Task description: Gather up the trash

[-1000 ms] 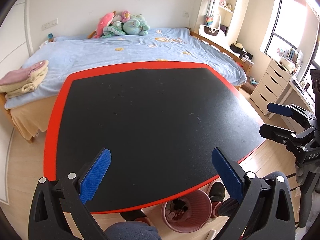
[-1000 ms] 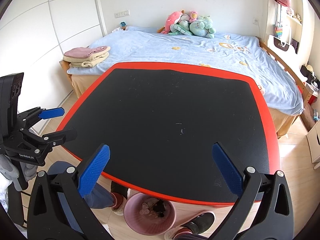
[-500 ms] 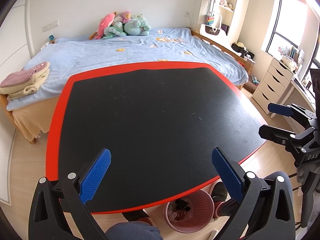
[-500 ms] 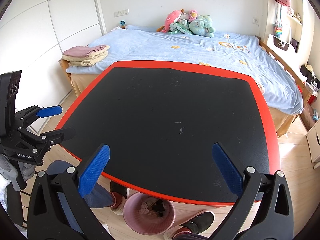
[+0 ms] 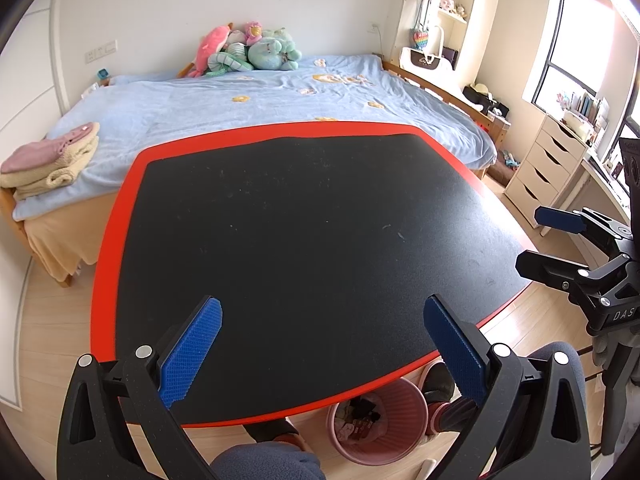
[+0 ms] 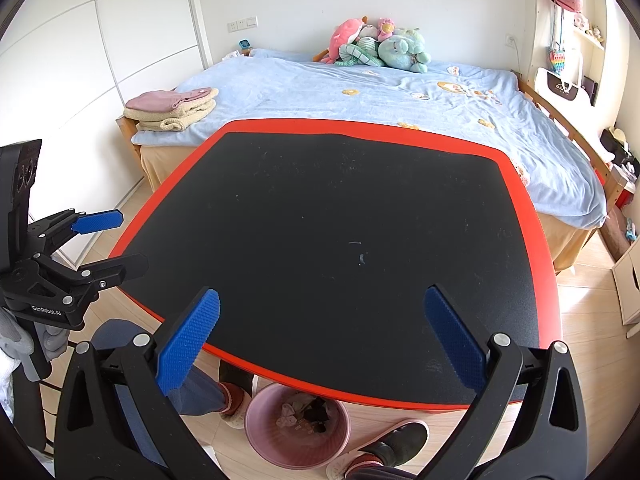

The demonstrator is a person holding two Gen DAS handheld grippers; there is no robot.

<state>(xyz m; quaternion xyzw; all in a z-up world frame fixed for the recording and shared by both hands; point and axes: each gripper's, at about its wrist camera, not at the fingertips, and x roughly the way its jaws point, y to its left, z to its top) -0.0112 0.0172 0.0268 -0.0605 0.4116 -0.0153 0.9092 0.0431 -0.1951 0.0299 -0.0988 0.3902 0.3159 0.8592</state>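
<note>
You are holding both grippers above the near edge of a black table [image 5: 312, 220] rimmed in red, in a bedroom. Your left gripper [image 5: 322, 340] is spreading its blue-padded fingers [image 5: 192, 350] wide apart, gripping nothing. Your right gripper [image 6: 320, 338] is doing the same, its jaws gaping and nothing between them; in the left wrist view it is showing at the right edge, beside the table's corner, and there too its fingers are standing apart.

The trash is sitting in a pink wastebasket [image 6: 298, 426] on the wooden floor, partly tucked under the table's near edge, just below and between your two grippers. Crumpled scraps and dark wrappers [image 6: 306, 414] are lying inside it; what each piece is cannot be told. The same basket is showing in the left wrist view, right of centre, beside your slippered feet [image 6: 380, 446].

Beyond the table a bed [image 5: 280, 100] with a light blue cover is filling the background, with plush toys [image 5: 248, 50] piled at its head against the wall and folded blankets [image 5: 52, 162] stacked on its corner. A white chest of drawers [image 5: 548, 168] is standing under the window.
</note>
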